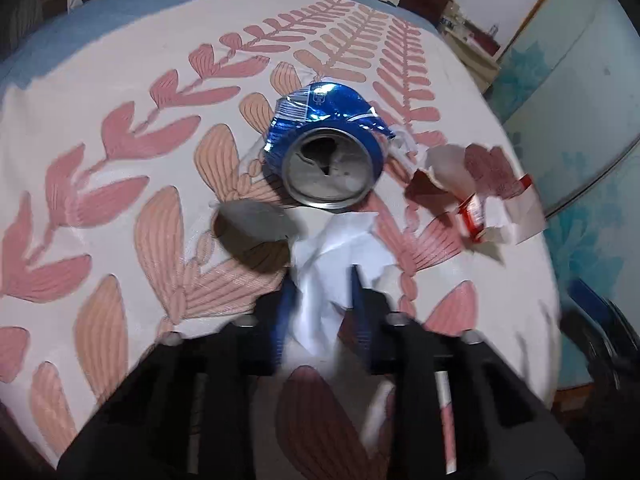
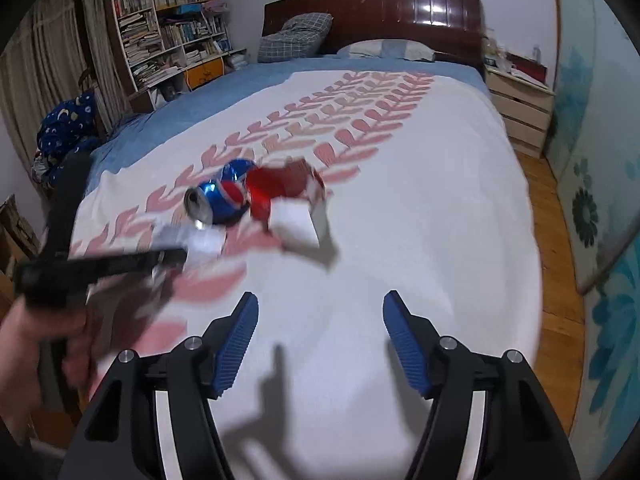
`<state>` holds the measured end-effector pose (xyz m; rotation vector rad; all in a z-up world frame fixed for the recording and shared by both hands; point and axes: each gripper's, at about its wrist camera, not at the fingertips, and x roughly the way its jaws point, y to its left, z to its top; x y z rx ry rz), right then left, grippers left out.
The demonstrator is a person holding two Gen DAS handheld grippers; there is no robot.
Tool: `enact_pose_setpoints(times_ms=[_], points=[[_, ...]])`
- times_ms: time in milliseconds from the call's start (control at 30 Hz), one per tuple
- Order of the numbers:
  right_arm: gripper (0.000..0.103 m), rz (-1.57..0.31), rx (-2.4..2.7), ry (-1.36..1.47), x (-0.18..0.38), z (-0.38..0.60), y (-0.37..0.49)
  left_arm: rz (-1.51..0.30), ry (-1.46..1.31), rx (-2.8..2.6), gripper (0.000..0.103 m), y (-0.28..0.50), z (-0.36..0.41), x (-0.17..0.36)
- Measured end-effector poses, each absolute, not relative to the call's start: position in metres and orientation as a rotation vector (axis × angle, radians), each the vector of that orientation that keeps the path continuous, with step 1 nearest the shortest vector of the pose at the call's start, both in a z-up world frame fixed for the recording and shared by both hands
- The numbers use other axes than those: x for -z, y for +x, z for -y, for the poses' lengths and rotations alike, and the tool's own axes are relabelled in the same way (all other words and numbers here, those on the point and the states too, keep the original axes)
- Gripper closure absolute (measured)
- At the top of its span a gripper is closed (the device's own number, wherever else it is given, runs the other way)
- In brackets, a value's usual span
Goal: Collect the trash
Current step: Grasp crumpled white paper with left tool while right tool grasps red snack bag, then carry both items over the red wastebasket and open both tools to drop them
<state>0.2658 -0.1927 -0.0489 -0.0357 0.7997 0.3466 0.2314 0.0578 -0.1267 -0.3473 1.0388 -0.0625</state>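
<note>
My left gripper (image 1: 320, 276) is shut on a crumpled white paper (image 1: 336, 252), its blue pads pinching it low on the bedspread. Just beyond lies a crushed blue can (image 1: 328, 148), its open end facing me. Right of the can sits torn red-and-white packaging (image 1: 480, 196). In the right wrist view the can (image 2: 224, 196) and the packaging (image 2: 288, 196) lie mid-bed, and the white paper (image 2: 200, 242) shows at the tip of the blurred black left tool. My right gripper (image 2: 320, 300) hangs open over bare bedspread, well short of the trash, with nothing between its fingers.
The white bedspread (image 2: 400, 200) with pink leaf print covers a blue sheet. Pillows and a dark headboard (image 2: 372, 12) are at the far end. A bookshelf (image 2: 168, 28) stands left, a nightstand (image 2: 520, 108) and wood floor right. A hand (image 2: 24, 340) holds the left tool.
</note>
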Motion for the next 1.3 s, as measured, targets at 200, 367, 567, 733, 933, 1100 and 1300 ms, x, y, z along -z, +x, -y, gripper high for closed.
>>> enact_pose_setpoints(times_ms=[200, 367, 567, 733, 933, 1100, 1300], points=[[0.041, -0.869, -0.319, 0.051, 0.064, 0.167, 0.345, -1.009, -0.437, 0.079, 0.091, 0.227, -0.068, 0.122], [0.081, -0.915, -0.352, 0.139, 0.076, 0.166, 0.364, -0.967, -0.467, 0.072, 0.092, 0.215, -0.078, 0.11], [0.088, -0.899, -0.379, 0.201, 0.063, 0.187, 0.334, -0.895, -0.481, 0.058, 0.092, 0.184, -0.088, 0.088], [0.089, -0.852, -0.411, 0.229, 0.03, 0.226, 0.286, -0.843, -0.484, 0.046, 0.092, 0.143, -0.082, 0.067], [0.089, -0.798, -0.431, 0.282, -0.015, 0.302, 0.217, -0.765, -0.423, 0.088, 0.092, 0.102, -0.036, 0.03], [0.089, -0.741, -0.395, 0.327, -0.049, 0.396, 0.153, -0.72, -0.337, 0.226, 0.092, 0.076, 0.046, -0.005], [0.089, -0.739, -0.26, 0.36, -0.054, 0.527, 0.074, -0.744, -0.256, 0.453, 0.092, 0.054, 0.18, -0.026]])
